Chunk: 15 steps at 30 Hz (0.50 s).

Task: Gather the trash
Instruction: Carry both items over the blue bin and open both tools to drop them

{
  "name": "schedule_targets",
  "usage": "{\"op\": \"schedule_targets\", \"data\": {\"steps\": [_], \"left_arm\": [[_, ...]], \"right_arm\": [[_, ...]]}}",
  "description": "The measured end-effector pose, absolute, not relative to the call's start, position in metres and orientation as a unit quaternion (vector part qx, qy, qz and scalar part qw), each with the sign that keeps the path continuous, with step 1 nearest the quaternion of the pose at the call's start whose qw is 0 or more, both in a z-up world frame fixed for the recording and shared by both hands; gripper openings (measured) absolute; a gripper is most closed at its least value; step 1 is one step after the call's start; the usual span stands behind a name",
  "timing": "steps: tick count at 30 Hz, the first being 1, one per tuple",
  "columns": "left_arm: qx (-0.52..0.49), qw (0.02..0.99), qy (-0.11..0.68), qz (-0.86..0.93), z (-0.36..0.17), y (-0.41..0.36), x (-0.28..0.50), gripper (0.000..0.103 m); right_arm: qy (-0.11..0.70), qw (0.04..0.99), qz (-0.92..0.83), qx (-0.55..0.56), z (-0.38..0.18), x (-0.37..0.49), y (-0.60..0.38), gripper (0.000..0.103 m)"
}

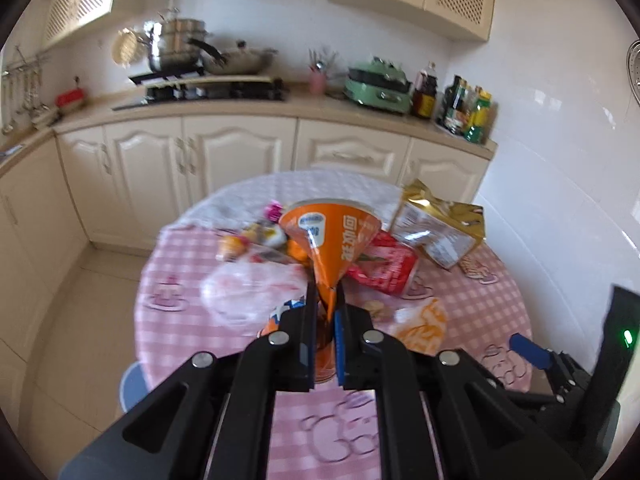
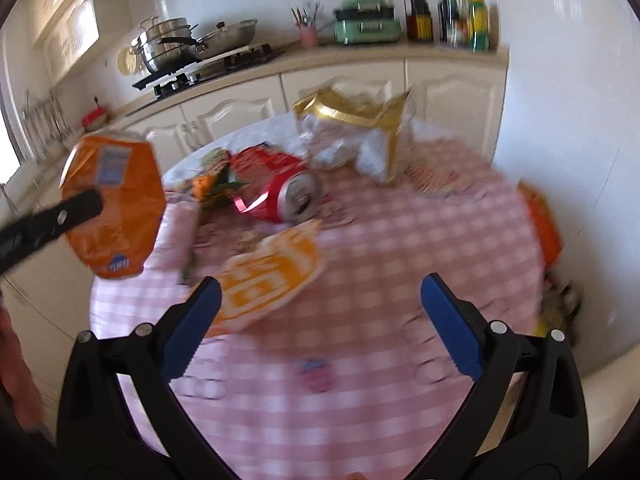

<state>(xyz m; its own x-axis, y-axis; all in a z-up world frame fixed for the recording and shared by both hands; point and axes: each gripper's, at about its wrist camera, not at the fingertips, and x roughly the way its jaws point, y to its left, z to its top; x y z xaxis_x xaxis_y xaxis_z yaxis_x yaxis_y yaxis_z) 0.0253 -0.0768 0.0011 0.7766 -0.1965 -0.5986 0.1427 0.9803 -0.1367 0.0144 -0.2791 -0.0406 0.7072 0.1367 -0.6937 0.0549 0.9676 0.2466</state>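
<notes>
My left gripper [image 1: 325, 300] is shut on an orange snack bag [image 1: 334, 236] and holds it up over the round table. The same bag [image 2: 114, 204] shows at the left of the right wrist view, with the left gripper's finger across it. My right gripper [image 2: 320, 292] is open and empty above the table. On the pink checked tablecloth [image 2: 380, 280] lie a crushed red can [image 2: 280, 192], a flat orange wrapper [image 2: 268, 280], a gold bag [image 2: 360, 132], a clear plastic bag [image 1: 248, 288] and small candy wrappers [image 1: 256, 236].
The round table stands before cream kitchen cabinets [image 1: 240, 152]. The counter holds a stove with pots [image 1: 180, 44], a green appliance [image 1: 378, 84] and bottles [image 1: 468, 108]. A white tiled wall [image 1: 560, 160] is at the right. More orange packaging [image 2: 544, 224] sits at the table's right edge.
</notes>
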Motion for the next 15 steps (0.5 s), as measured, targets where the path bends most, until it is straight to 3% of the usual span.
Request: {"op": "schedule_targets", "data": {"steps": [6, 7, 8, 9, 15], "left_arm": [[-0.035, 0.944, 0.32, -0.075, 0.002, -0.049, 0.013, 0.007], [-0.034, 0.944, 0.32, -0.073, 0.002, -0.045, 0.012, 0.007], [-0.033, 0.944, 0.32, -0.073, 0.001, -0.041, 0.011, 0.007], [-0.033, 0.944, 0.321, -0.073, 0.0, -0.035, 0.009, 0.007], [-0.054, 0.938, 0.332, -0.083, -0.008, -0.006, 0.005, 0.007]], "right_arm": [[0.435, 0.879, 0.041, 0.189, -0.061, 0.041, -0.26, 0.097], [0.447, 0.872, 0.044, 0.195, -0.066, 0.044, -0.257, 0.088], [0.452, 0.869, 0.048, 0.197, -0.07, 0.045, -0.255, 0.07], [0.454, 0.868, 0.052, 0.197, -0.072, 0.045, -0.252, 0.062], [0.439, 0.88, 0.047, 0.176, -0.068, 0.038, -0.243, 0.05]]}}
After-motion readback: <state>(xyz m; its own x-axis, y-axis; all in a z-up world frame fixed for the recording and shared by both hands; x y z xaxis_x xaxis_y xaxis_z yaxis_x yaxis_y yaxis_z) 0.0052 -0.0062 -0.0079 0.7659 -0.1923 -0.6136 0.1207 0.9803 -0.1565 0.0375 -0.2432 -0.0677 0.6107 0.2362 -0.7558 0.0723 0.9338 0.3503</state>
